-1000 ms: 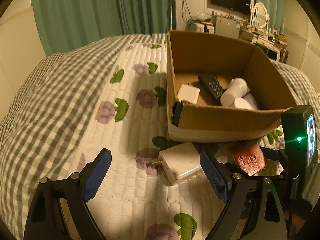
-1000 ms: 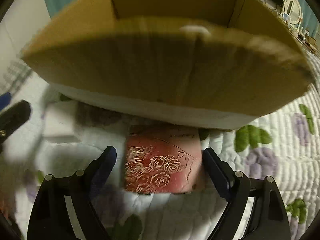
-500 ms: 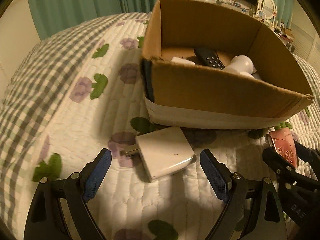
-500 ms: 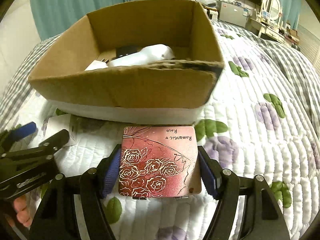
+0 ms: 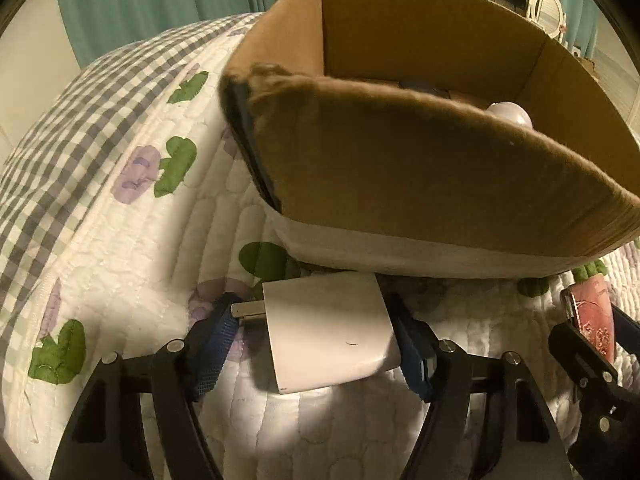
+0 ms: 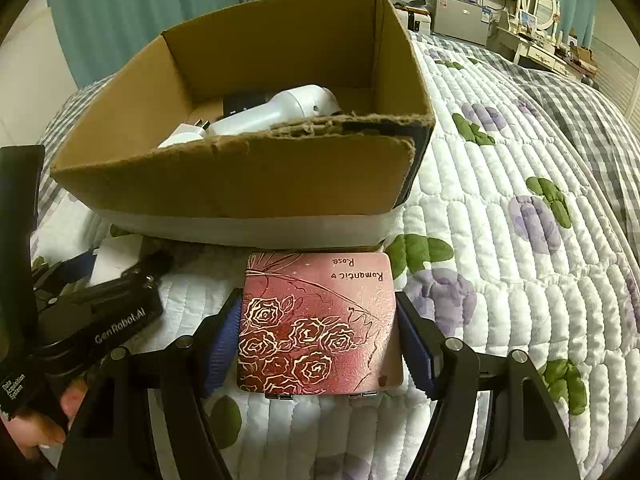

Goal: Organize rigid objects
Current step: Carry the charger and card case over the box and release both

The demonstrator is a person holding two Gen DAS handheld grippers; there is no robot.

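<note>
My left gripper [image 5: 312, 344] sits low on the bed w/ its fingers [image 5: 212, 344] closed in around the white charger block [image 5: 328, 332]; right pad looks to be touching the block's side, left pad is at the metal plug prongs, but I can't tell if the squeeze is firm. Charger lies flat on the quilt [image 5: 132, 264], just in front of the cardboard box [image 5: 420, 184], near its white-taped bottom edge. My right gripper [image 6: 320, 344] has its fingers [image 6: 416, 352] pressed on both sides of the red rose-print case [image 6: 316, 320], which lies flat on the quilt right against the box front [image 6: 240, 184]; text on the case reads upside down from my side. Inside the box: a white cylindrical device [image 6: 280, 112], a small white plug adapter [image 6: 184, 132] and a dark remote [image 6: 242, 104] behind them. From the right cam the left gripper body shows at far left, w/ part of my hand [image 6: 48, 412] under it. Green curtains [image 6: 160, 8] behind the bed
</note>
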